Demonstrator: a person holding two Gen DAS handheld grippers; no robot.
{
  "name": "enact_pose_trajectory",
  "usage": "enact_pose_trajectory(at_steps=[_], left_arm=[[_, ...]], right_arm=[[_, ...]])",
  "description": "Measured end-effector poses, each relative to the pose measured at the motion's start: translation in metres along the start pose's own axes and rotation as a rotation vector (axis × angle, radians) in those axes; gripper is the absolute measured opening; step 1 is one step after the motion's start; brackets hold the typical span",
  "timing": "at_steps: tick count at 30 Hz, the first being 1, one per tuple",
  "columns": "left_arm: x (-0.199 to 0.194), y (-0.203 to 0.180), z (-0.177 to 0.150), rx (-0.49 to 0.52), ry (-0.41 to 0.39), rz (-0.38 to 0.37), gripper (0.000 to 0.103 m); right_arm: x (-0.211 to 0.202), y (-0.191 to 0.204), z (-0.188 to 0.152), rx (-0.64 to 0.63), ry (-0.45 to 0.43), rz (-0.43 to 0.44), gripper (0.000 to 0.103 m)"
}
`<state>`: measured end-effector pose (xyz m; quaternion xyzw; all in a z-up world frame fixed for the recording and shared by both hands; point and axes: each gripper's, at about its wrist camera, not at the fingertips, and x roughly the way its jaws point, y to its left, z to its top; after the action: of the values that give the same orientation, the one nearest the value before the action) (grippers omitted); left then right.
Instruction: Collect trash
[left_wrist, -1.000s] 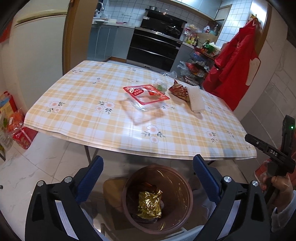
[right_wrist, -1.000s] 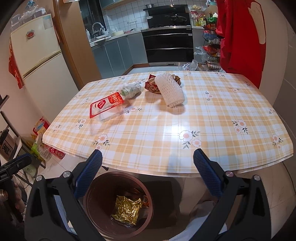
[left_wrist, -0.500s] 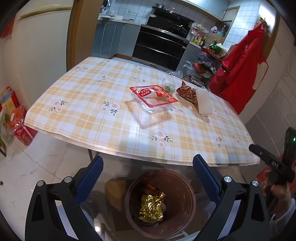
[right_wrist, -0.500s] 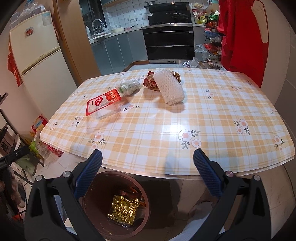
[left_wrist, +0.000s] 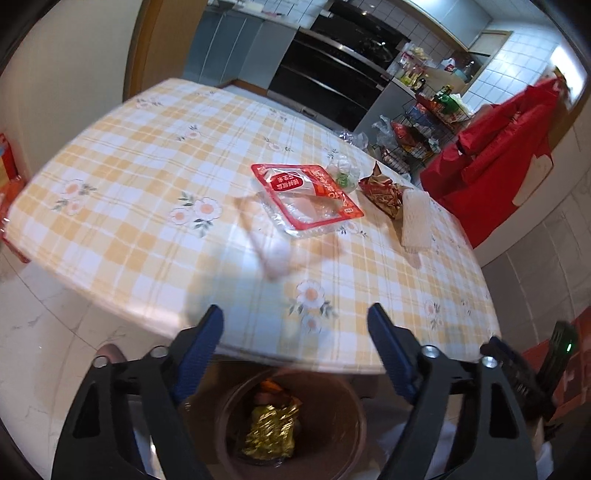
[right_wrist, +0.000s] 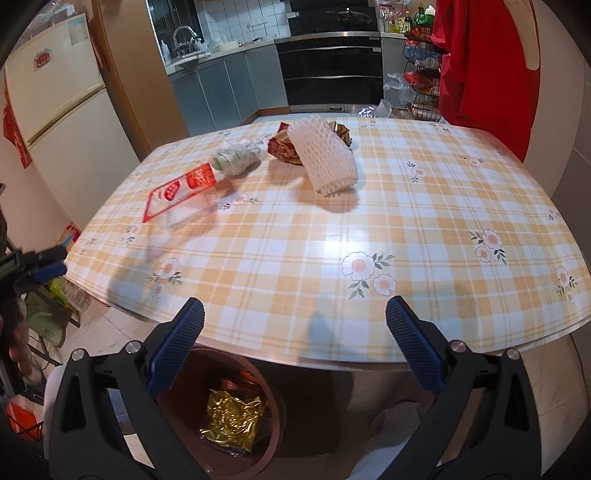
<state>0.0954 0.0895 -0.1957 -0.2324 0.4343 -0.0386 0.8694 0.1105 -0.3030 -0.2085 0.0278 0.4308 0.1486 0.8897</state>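
Left view: checked table (left_wrist: 140, 192) in a kitchen, black oven (left_wrist: 332, 85) behind, red coat (left_wrist: 491, 162) at the right. Red plastic tray (left_wrist: 306, 195), green-and-clear wrap (left_wrist: 343, 173), snack bag (left_wrist: 384, 192) and white foam net (left_wrist: 417, 218) lying close together on top. Brown bin (left_wrist: 347, 417) below the near edge, gold wrapper (left_wrist: 271, 430) inside. Left gripper (left_wrist: 295, 325) apart, just been closing a little, nothing between.

Right view: same table (right_wrist: 424, 229), fridge (right_wrist: 55, 92) at the left. Foam net (right_wrist: 325, 155) leaning on snack bag (right_wrist: 282, 147). Bin (right_wrist: 273, 424) under the edge. Right gripper (right_wrist: 293, 321) apart, holding nothing.
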Motion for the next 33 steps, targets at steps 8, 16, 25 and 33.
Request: enact_pose_trajectory(at_steps=[8,16,25,33], left_arm=[[0.079,-0.009,0.051,-0.06,0.056,-0.046,0.04],[0.129,0.009,0.085,-0.147,0.048,-0.009,0.04],[0.155,0.033,0.092,-0.185,0.038,0.04,0.009],[0.134,0.029,0.09,-0.122,0.004,0.033,0.009]], right_arm=[[0.04,-0.015,0.024,-0.017,0.014,-0.017,0.097],[0.079,-0.023,0.058,-0.06,0.015,-0.026,0.097],[0.13,-0.021,0.106,-0.196,-0.048,-0.03,0.097],[0.192,-0.018,0.156,-0.291,-0.055,-0.137,0.096]])
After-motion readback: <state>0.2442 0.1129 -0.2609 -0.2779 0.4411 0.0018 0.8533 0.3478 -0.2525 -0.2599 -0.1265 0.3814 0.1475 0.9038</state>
